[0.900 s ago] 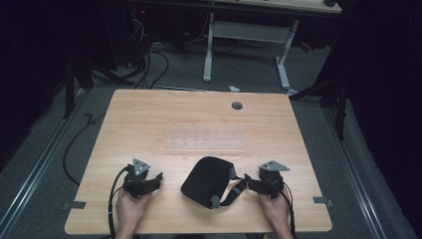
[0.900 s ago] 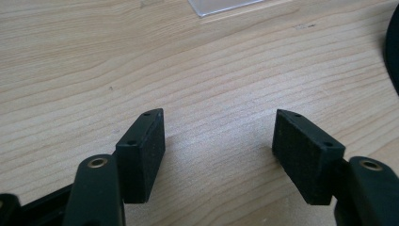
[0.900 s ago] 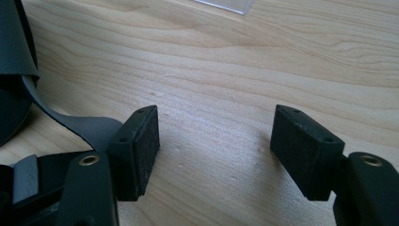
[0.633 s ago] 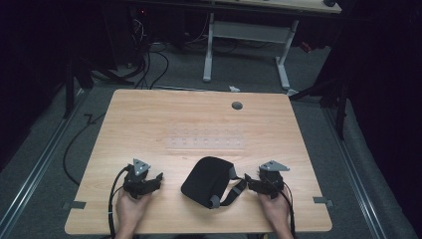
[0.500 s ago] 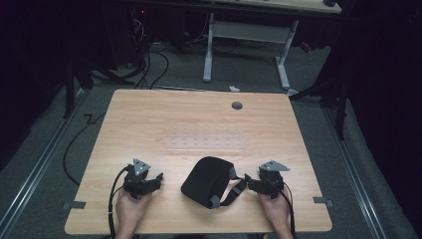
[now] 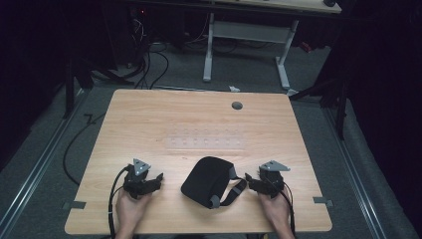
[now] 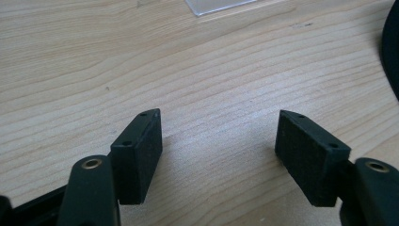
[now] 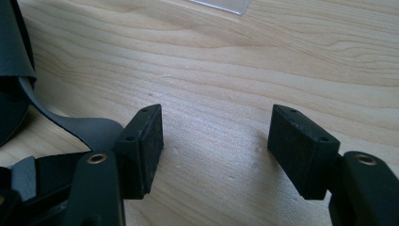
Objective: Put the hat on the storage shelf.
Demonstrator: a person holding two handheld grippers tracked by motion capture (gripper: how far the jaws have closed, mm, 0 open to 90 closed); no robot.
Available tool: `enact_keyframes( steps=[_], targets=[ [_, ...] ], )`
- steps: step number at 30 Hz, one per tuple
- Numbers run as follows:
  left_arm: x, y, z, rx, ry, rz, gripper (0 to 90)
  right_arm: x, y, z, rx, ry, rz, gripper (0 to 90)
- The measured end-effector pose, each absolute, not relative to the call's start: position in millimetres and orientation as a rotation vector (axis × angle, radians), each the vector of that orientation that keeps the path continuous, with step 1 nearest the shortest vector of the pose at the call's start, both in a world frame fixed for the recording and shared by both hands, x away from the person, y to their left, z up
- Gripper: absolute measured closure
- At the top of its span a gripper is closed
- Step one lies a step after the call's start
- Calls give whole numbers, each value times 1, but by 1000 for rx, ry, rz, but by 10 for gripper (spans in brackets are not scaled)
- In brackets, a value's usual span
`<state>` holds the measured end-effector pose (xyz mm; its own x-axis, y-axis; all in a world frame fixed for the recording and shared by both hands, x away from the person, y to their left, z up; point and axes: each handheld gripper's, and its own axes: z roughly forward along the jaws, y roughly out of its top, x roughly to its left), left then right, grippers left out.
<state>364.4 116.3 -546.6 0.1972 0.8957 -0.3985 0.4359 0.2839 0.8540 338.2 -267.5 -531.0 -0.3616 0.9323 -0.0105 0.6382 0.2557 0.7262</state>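
Observation:
A black pouch (image 6: 205,179) with a dark strap (image 6: 232,192) and grey buckles lies near the front edge of the wooden table (image 6: 199,119), between my two grippers. My left gripper (image 6: 154,180) rests on the table to the pouch's left, open, with bare wood between its jaws (image 7: 219,155). The pouch's edge (image 7: 391,52) shows at the right of the left gripper view. My right gripper (image 6: 250,182) rests to the pouch's right, open and empty (image 8: 216,150), with the strap (image 8: 80,127) lying just beside its left jaw.
A clear plastic sheet (image 6: 205,139) lies flat at the table's middle, and a round cable hole (image 6: 237,105) sits near the far edge. Behind the table stand a white desk frame (image 6: 249,35) and loose cables (image 6: 144,64) on the floor.

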Motion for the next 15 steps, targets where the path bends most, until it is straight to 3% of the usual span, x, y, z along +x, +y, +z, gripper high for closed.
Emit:
enact_keyframes(
  steps=[15],
  targets=[
    [364, 116, -547, 1333, 1418, 509, 320, 335, -274, -529, 1468, 2071, 951, 403]
  ],
)
